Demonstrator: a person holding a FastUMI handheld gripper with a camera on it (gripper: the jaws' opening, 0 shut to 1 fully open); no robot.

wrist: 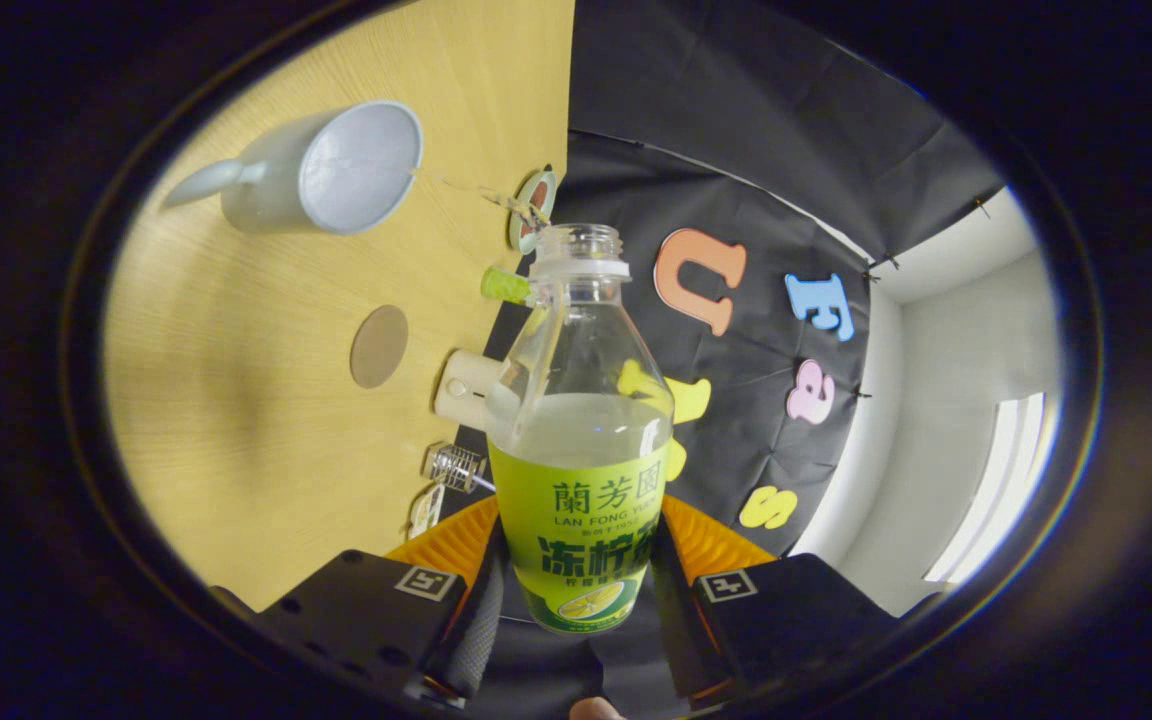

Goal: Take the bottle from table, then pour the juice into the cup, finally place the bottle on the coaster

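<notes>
Gripper (576, 590) clamping uncapped bottle (576, 420) (half-full of juice), cup (336, 170) beyond

bottle (576, 440) between fingers; cup (321, 170), coaster (379, 346) beyond, on table (236, 440).

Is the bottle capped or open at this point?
Open. The bottle, held between the gripper's fingers, shows a bare threaded neck with no cap; liquid fills part of it.

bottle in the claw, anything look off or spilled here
No spill shows. The bottle is uncapped and clamped between the claw fingers, with its liquid surface slanted toward the neck. The cup sits apart beyond it on the table, and the round coaster lies bare.
</notes>
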